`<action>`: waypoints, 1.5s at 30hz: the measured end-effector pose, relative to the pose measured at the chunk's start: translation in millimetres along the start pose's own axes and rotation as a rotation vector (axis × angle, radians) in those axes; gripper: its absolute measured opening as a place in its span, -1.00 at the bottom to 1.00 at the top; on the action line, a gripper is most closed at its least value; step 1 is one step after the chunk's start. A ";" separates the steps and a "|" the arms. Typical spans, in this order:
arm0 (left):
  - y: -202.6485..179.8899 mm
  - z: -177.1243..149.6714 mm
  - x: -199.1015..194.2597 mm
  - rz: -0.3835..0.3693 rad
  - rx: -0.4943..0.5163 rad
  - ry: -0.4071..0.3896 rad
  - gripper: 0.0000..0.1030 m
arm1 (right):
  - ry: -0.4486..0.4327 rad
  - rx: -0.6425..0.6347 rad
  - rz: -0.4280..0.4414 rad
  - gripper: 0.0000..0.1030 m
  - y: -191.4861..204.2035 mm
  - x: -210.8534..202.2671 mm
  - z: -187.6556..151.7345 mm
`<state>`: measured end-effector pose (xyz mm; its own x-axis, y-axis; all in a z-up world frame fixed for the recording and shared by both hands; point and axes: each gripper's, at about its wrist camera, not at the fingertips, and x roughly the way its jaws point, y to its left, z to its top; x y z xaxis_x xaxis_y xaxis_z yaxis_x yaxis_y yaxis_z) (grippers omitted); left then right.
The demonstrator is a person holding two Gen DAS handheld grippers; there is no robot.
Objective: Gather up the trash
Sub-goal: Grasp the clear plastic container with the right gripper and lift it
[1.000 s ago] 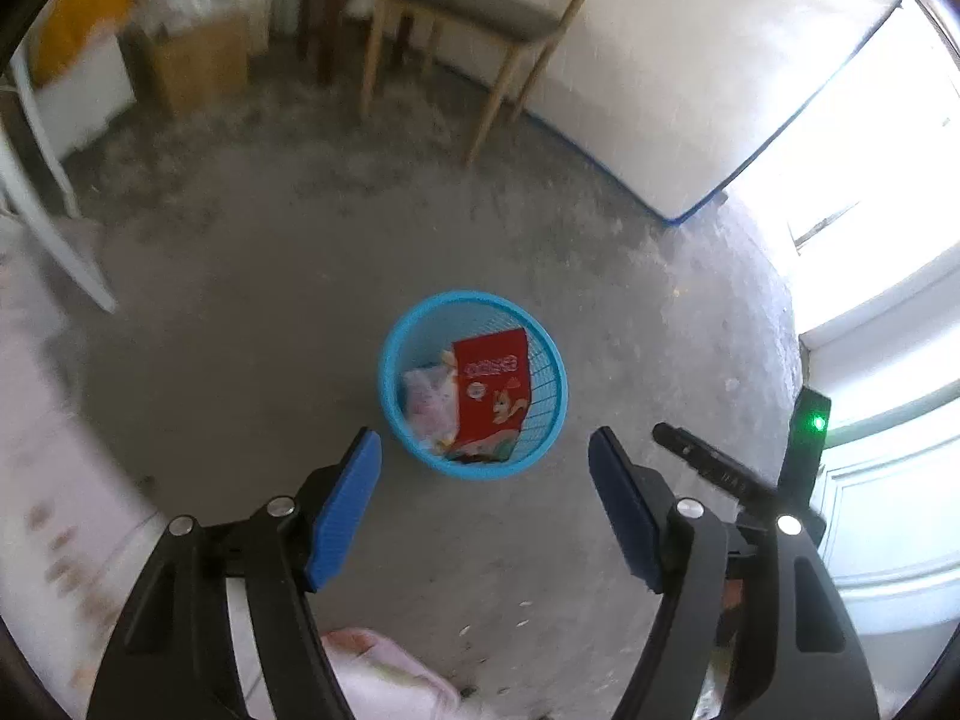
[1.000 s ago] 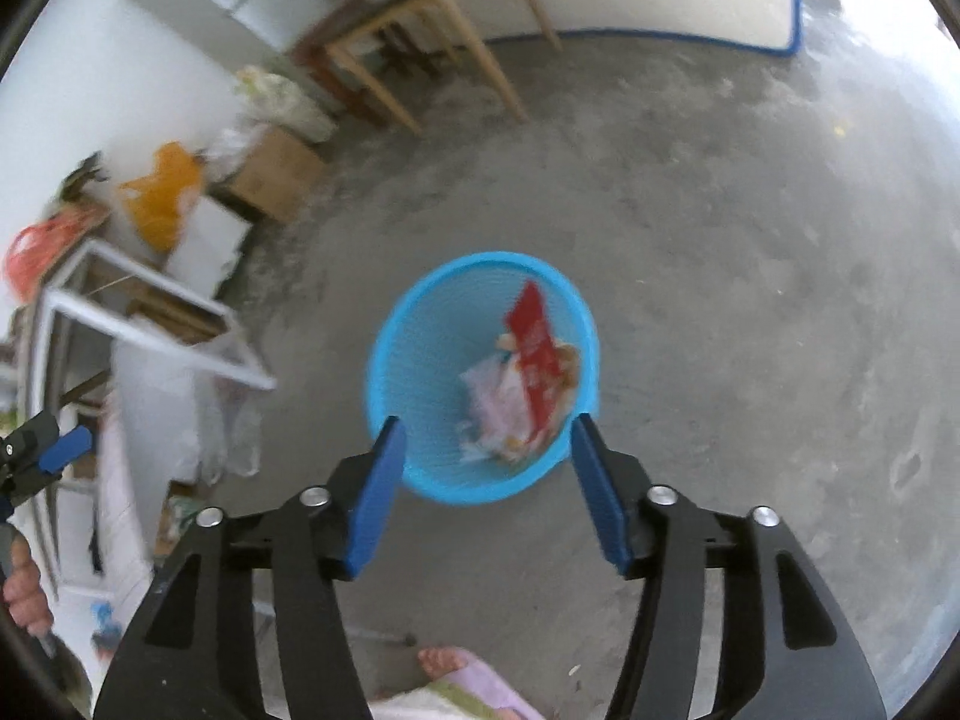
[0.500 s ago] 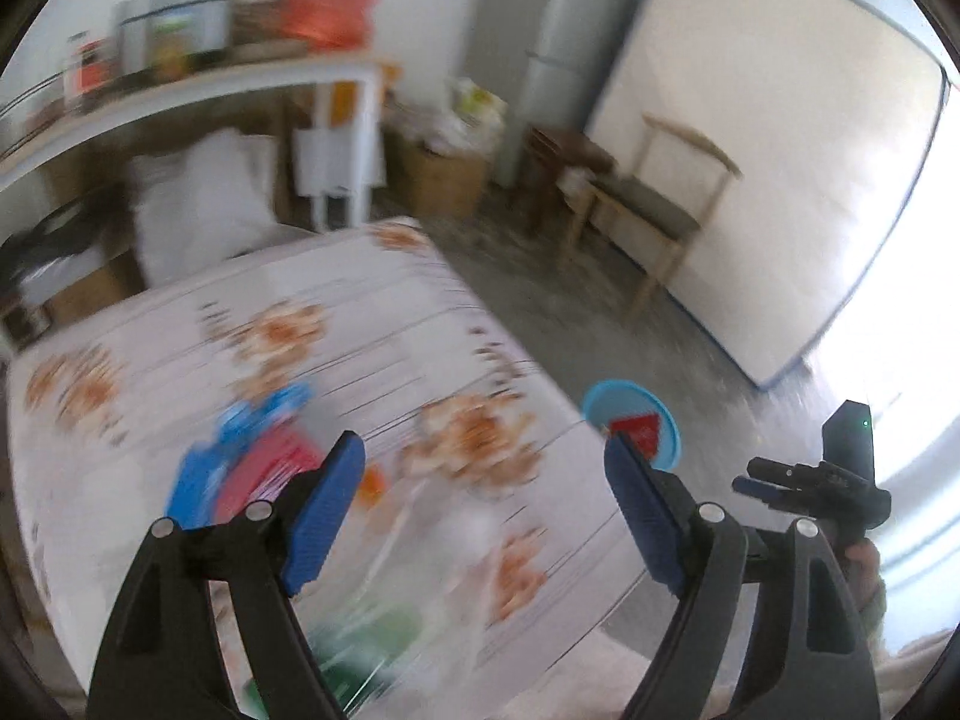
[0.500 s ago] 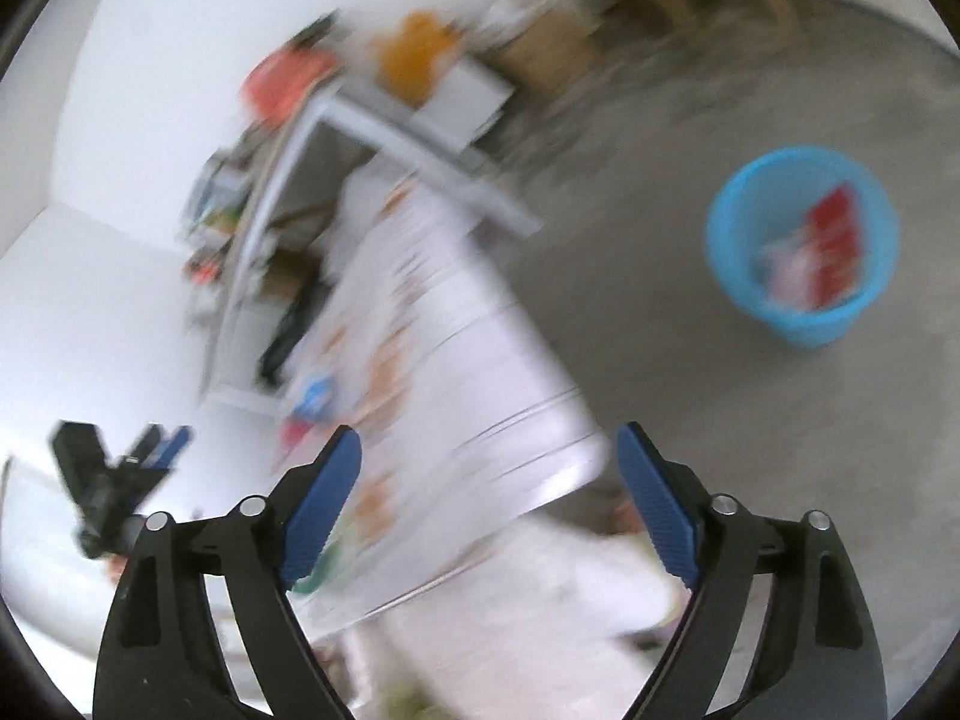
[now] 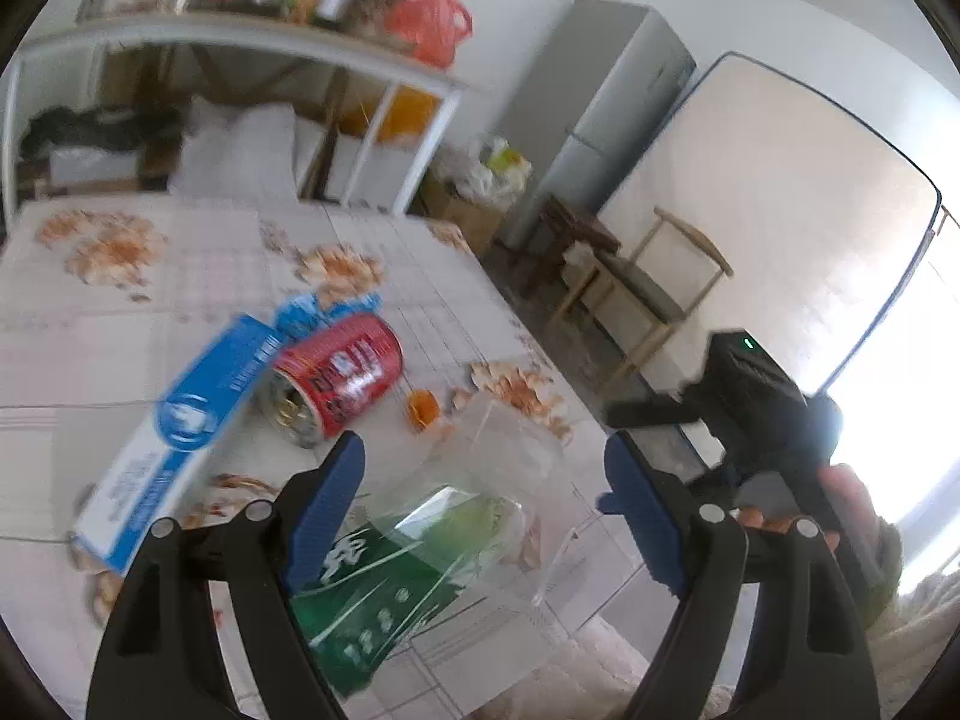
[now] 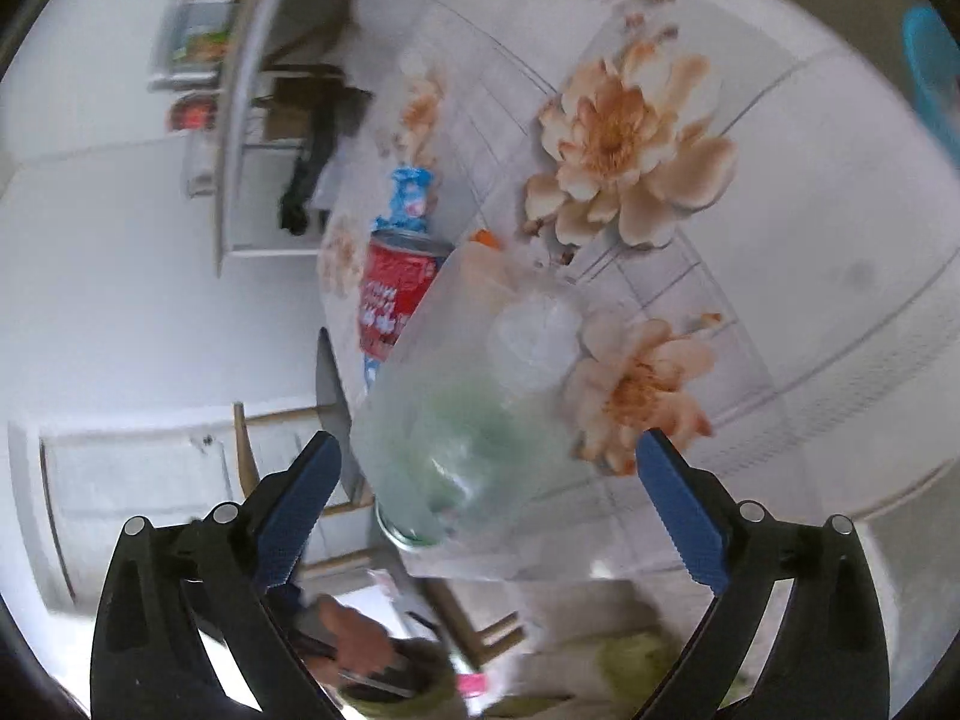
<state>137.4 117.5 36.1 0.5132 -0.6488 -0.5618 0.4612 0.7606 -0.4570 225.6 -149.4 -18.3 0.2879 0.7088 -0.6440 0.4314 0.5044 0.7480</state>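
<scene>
On the floral tablecloth (image 5: 198, 252) lie a blue-and-white box (image 5: 180, 420), a red can (image 5: 336, 378) on its side, a blue wrapper (image 5: 318, 306) and a small orange scrap (image 5: 423, 405). A clear plastic container (image 5: 498, 468) rests partly on a green packet (image 5: 372, 594) near the table's front edge. My left gripper (image 5: 480, 516) hangs open just above that container and packet, touching neither. My right gripper (image 6: 492, 510) has its jaws opening. The clear container (image 6: 480, 408) shows between its fingers, and the pads stand apart from it. The red can (image 6: 396, 288) lies beyond.
The blue trash bin (image 6: 930, 72) shows at the right wrist view's right edge, past the table. A shelf unit (image 5: 252, 42) with an orange bag, a grey fridge (image 5: 600, 108), a wooden chair (image 5: 654, 288) and a leaning mattress (image 5: 780, 210) stand behind. A hand (image 5: 840, 492) holds the other gripper at right.
Both views swung from the blue bin on the floor up to the table with its litter. The right gripper's jaws spread wider, and the left's a little.
</scene>
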 end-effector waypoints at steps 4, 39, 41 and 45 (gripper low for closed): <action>-3.2 -2.5 32.5 -0.062 0.012 0.075 0.55 | 0.018 0.081 -0.085 0.84 3.2 17.9 4.8; -41.2 -13.6 83.7 -0.377 0.093 0.119 0.57 | 0.052 -0.193 -0.350 0.87 26.2 30.8 22.1; -43.8 -11.1 87.9 -0.376 0.094 0.112 0.57 | 0.041 -0.222 -0.342 0.86 26.3 26.8 24.1; -48.5 -8.7 96.9 -0.347 0.085 0.104 0.58 | 0.005 -0.284 -0.356 0.83 29.0 19.6 29.9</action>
<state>158.5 17.9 -2.2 0.2413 -0.8586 -0.4524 0.6554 0.4879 -0.5765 269.3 -135.6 -14.0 0.1600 0.4690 -0.8686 0.2506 0.8318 0.4953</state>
